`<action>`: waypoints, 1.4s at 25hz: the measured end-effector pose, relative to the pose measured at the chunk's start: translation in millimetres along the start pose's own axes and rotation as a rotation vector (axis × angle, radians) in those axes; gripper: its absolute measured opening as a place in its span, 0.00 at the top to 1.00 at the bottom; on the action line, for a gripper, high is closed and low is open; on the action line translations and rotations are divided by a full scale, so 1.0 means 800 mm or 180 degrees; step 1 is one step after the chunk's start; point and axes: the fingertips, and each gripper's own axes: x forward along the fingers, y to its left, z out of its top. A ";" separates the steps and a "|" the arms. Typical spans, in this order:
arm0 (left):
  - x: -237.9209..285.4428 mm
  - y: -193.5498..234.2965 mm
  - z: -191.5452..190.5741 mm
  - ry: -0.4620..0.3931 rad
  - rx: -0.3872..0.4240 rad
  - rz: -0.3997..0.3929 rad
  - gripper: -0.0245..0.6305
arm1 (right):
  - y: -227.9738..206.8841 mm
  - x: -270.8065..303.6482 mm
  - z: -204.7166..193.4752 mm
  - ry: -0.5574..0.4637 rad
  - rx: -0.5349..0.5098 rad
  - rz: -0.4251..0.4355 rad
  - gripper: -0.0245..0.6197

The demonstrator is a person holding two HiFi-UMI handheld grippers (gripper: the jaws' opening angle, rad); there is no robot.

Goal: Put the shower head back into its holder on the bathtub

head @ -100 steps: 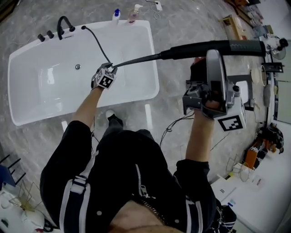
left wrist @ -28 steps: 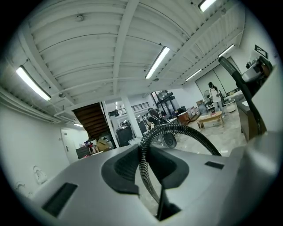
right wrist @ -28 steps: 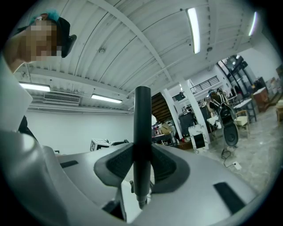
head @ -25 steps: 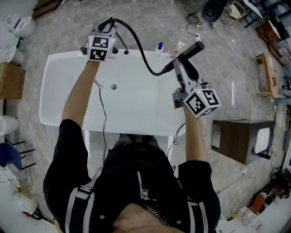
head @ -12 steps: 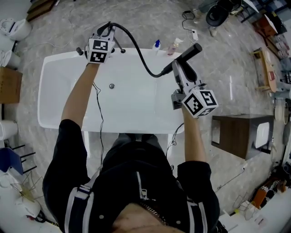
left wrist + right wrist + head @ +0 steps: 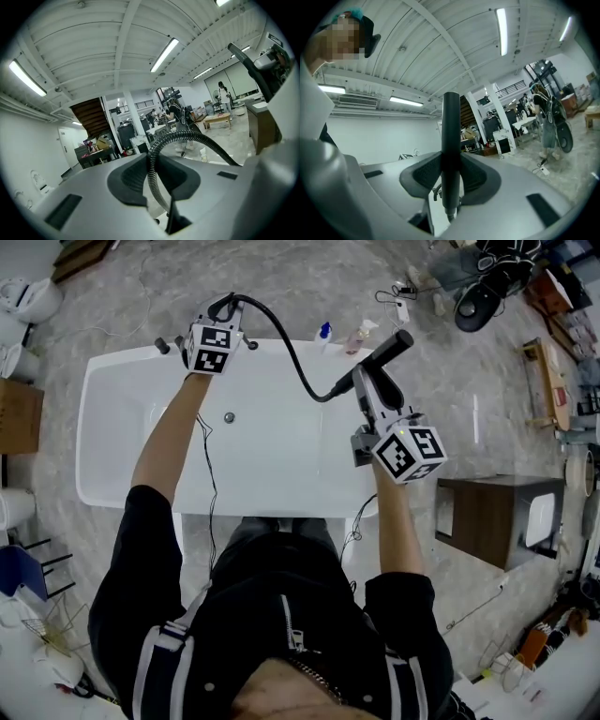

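The black shower head (image 6: 384, 348) points up and to the right over the far right part of the white bathtub (image 6: 94, 488). My right gripper (image 6: 371, 382) is shut on its handle, which stands upright between the pads (image 6: 451, 140). From the handle's end the black hose (image 6: 291, 352) arcs left to the tub's far rim. There my left gripper (image 6: 223, 313) is shut on the hose (image 6: 154, 159), close to the faucet knobs (image 6: 161, 347). The marker cube covers most of the faucet fittings, and I cannot make out the holder.
Two bottles (image 6: 324, 333) stand on the far rim between the grippers. A drain (image 6: 229, 416) sits in the tub floor. A brown cabinet (image 6: 478, 521) stands to the right, a cardboard box (image 6: 19, 409) to the left. A thin cable (image 6: 208, 465) hangs from the left arm.
Since the earliest frame both grippers have carried hose and shower head to the tub's far rim. Over the last second the left gripper has sunk toward the faucet end; the right has stayed put.
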 end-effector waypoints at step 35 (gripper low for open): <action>0.047 -0.079 -0.278 0.0686 -0.1009 0.0107 0.84 | -0.075 0.047 -0.138 0.0342 0.0134 -0.0168 0.77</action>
